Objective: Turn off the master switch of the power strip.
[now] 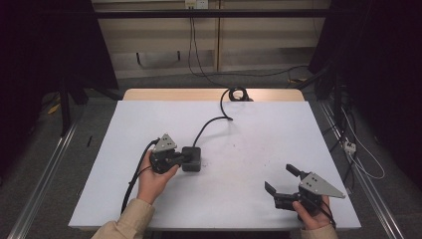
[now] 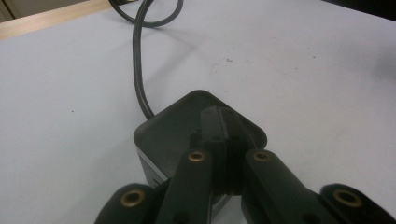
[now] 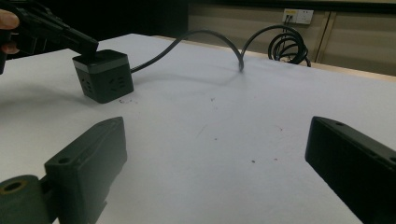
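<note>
Resting upright, socket cube (image 1: 191,159), cord (image 1: 213,122) trailing away

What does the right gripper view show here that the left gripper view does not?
Right gripper view alone: the socket holes on the side face of the black power cube, the coiled cable at the far table edge, a wall outlet, and the right claw with its jaws wide apart over bare table. Left gripper view alone: the cube's flat top seen from close above, with the left claw closed, its jaws together over that top. Both share the cube, its black cord and the white table.
</note>
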Tool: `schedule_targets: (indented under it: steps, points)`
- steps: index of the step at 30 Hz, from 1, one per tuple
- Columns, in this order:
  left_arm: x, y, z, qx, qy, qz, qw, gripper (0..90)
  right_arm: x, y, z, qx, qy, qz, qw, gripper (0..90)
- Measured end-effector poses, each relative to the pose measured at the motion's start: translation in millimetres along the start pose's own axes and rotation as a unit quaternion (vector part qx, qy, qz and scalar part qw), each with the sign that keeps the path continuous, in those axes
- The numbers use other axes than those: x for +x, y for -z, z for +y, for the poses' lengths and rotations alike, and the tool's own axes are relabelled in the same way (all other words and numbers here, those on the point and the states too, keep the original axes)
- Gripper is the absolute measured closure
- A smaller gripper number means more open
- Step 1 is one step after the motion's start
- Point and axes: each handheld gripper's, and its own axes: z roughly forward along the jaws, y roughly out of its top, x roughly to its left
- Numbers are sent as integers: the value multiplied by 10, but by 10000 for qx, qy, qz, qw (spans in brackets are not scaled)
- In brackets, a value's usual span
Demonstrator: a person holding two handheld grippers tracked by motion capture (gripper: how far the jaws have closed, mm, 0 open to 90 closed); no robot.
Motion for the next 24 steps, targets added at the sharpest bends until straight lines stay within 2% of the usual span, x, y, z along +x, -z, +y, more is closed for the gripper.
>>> schedule_targets:
  steps: [2,4,10,24]
  points:
    - [1,-3,-6,-51,39,-24,10000,900,3,0,1,5,0,5,10000,53]
    - [-1,-2,-6,-54,-18,15,10000,900,4,-1,1,7,5,6,10000,53]
    - [4,-3,-20,-102,110,-62,9999,900,-4,-1,0,7,3,9,10000,53]
    - [9,-2,-21,-120,120,-64,9998,900,-12,1,3,-8,1,-2,10000,53]
